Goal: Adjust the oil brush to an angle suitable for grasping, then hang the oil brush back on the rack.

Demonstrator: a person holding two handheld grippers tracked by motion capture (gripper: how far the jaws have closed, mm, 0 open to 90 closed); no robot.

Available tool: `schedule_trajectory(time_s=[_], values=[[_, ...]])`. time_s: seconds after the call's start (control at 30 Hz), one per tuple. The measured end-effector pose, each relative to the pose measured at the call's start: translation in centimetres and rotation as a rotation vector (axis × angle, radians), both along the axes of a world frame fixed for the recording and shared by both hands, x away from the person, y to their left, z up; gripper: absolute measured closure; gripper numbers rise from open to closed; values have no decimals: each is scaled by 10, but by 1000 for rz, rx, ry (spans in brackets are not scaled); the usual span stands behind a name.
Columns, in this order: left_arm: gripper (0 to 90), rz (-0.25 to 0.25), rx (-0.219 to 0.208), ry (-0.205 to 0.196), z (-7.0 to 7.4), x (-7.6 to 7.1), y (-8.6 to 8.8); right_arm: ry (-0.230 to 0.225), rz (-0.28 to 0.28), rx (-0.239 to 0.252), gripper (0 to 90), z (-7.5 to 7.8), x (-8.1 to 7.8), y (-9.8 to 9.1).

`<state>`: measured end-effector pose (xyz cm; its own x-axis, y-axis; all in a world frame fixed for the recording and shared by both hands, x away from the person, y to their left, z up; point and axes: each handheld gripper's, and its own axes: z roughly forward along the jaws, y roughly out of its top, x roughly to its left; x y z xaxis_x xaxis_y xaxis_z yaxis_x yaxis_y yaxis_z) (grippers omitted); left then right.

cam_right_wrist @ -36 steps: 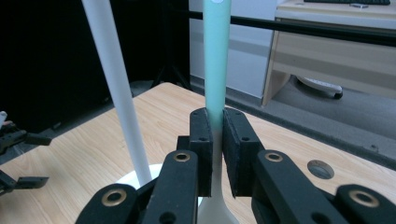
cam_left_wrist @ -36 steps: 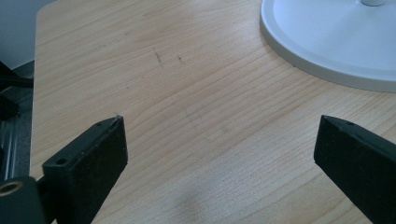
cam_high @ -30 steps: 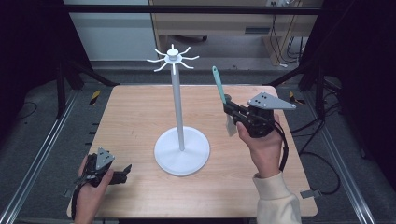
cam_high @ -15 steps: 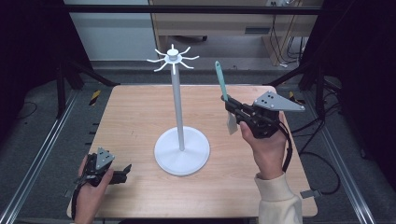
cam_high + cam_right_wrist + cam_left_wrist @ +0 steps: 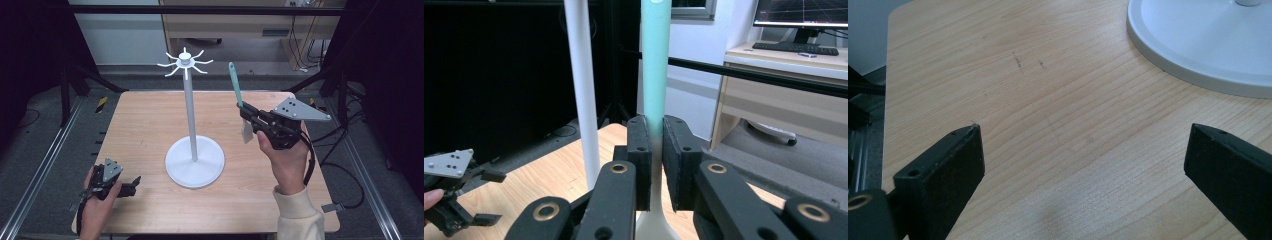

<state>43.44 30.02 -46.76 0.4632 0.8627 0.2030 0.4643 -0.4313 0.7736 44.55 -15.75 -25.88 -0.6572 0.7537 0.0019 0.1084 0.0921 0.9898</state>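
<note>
My right claw (image 5: 246,111) is pinching the teal-handled spatula (image 5: 235,85) by its shaft, handle up, pale blade hanging below the jaws, held above the desk (image 5: 145,125) to the right of the white hook stand (image 5: 194,160) and apart from its pole. My left claw (image 5: 131,182) rests spread at the desk's near left corner, nothing between its jaws
</note>
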Motion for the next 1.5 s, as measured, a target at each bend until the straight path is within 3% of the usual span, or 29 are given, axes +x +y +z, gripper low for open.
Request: schedule_trajectory(time_s=[0.33,1.5], values=[[24,-4,1,0,0,0,-1,-28,31,-1,826,5,-6,8],[24,-1,6,1,1,-1,0,-35,92,-23,825,6,-9,27]])
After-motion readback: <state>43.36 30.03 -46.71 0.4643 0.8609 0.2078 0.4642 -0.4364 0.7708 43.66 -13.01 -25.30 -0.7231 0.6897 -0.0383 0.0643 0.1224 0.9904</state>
